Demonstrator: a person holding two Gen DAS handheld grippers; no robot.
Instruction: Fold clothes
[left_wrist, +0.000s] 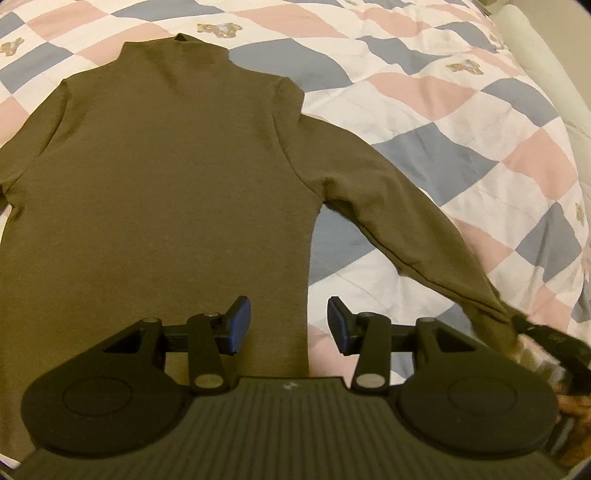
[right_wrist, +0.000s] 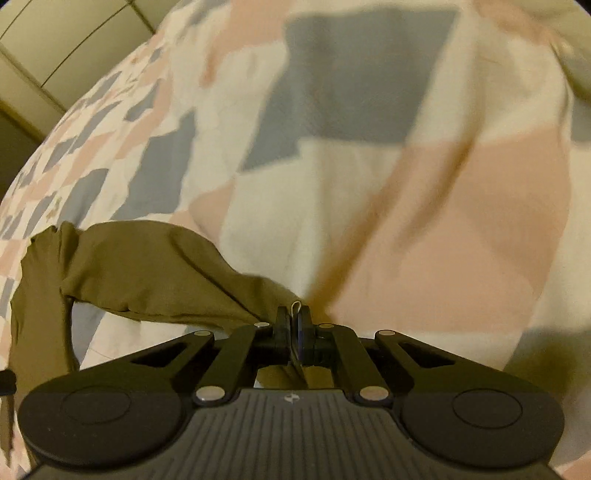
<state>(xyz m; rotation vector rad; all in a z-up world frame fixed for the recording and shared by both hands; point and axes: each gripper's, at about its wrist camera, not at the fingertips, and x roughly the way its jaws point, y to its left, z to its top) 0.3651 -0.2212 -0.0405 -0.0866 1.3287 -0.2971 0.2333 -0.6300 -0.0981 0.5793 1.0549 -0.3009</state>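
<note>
An olive top (left_wrist: 166, 177) lay flat on the quilt (left_wrist: 424, 110) of a bed, collar away from the left tongs (left_wrist: 289, 325). Those tongs hung over its hem edge, jaws apart with nothing clamped. The sleeve (left_wrist: 399, 221) stretched out to the side, lifted at its end. The right tongs (right_wrist: 294, 325) were clamped together on the cuff (right_wrist: 258, 299), where a pale scrap, perhaps a label, showed between the pads through the blur.

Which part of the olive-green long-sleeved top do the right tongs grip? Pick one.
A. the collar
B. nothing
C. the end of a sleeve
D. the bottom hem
C: the right tongs are shut on the sleeve end of the olive-green long-sleeved top.
</note>
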